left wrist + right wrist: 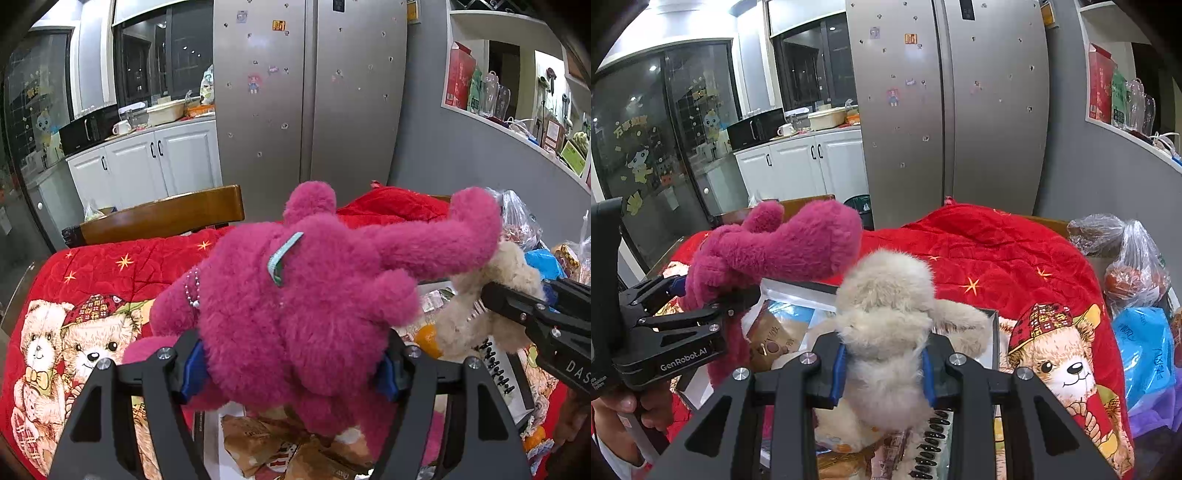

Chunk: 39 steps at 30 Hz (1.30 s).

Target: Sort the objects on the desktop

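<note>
My left gripper (291,369) is shut on a magenta plush bear (306,295) and holds it above a tray of packets (258,443). The plush also shows in the right wrist view (783,251), with the left gripper (698,295) at its left. My right gripper (884,376) is shut on a cream plush toy (886,314) and holds it above the same tray (798,291). In the left wrist view the cream plush (476,306) sits right of the magenta one, with the right gripper (487,295) on it. The two toys touch.
A red quilt with teddy bears (92,295) covers the table (1015,258). Plastic bags of goods (1134,269) and a blue bag (1145,350) lie at the right. A wooden chair back (162,214) stands behind. A fridge (310,92) and cabinets are beyond.
</note>
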### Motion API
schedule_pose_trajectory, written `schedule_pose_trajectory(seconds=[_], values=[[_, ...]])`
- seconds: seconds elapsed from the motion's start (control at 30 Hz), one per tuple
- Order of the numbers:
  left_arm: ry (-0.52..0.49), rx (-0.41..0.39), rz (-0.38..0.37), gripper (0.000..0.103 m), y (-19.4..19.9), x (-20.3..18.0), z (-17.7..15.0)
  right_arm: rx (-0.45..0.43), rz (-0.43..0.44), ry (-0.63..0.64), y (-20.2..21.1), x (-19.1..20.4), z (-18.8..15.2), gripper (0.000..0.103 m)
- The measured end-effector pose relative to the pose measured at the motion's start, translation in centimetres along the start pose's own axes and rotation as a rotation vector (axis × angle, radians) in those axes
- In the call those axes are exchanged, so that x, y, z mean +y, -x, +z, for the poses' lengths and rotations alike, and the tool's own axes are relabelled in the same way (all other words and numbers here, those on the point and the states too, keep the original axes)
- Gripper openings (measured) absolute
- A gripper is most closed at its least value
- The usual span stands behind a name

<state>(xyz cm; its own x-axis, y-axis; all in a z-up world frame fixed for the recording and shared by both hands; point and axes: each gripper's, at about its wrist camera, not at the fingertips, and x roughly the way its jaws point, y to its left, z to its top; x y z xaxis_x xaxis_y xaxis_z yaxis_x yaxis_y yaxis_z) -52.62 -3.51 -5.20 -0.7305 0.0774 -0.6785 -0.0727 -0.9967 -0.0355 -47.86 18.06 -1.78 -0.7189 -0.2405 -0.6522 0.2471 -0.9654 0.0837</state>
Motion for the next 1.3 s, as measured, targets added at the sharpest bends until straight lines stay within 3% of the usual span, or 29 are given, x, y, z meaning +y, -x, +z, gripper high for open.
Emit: schedule_pose_trajectory(seconds=[0.2,0.4,0.53,0.67,0.83,1.03,1.17,1.3], values=[[-0.004,0.028,0.007,0.073,-1.1,0.1,-0.3,0.016,-0.002,-0.004,-0.6,0.0,-0.2,0.032],[-0.065,0.072,0.027,0.085,-1.7,-0.9,-0.7,0.023,0.004,-0.021,-0.8,-0.1,-0.2,0.035],[-0.076,0.041,0.024,0.098,-1.0,-1.2,-0.6,0.014,0.028,-0.049,-0.7,-0.5,-0.1,0.061],[-0.110,-0.002,0.045,0.102,0.2,-1.7,-0.3,-0.005,0.030,-0.037,-0.2,-0.2,0.1,0.071],[-0.131,-0.010,0.047,0.102,0.8,-2.2,-0.1,-0.010,0.024,-0.034,0.0,-0.3,0.2,0.073],[-0.096,0.009,0.048,0.102,0.4,-1.7,0.0,-0.006,0.004,-0.028,-0.3,-0.3,0.3,0.073],[-0.077,-0.012,0.073,0.102,1.3,-1.0,0.3,0.008,-0.047,-0.012,-0.3,0.0,0.4,0.073],[-0.036,-0.028,0.053,0.102,2.7,-0.1,0.8,-0.012,-0.062,-0.010,0.5,0.2,0.5,0.073]])
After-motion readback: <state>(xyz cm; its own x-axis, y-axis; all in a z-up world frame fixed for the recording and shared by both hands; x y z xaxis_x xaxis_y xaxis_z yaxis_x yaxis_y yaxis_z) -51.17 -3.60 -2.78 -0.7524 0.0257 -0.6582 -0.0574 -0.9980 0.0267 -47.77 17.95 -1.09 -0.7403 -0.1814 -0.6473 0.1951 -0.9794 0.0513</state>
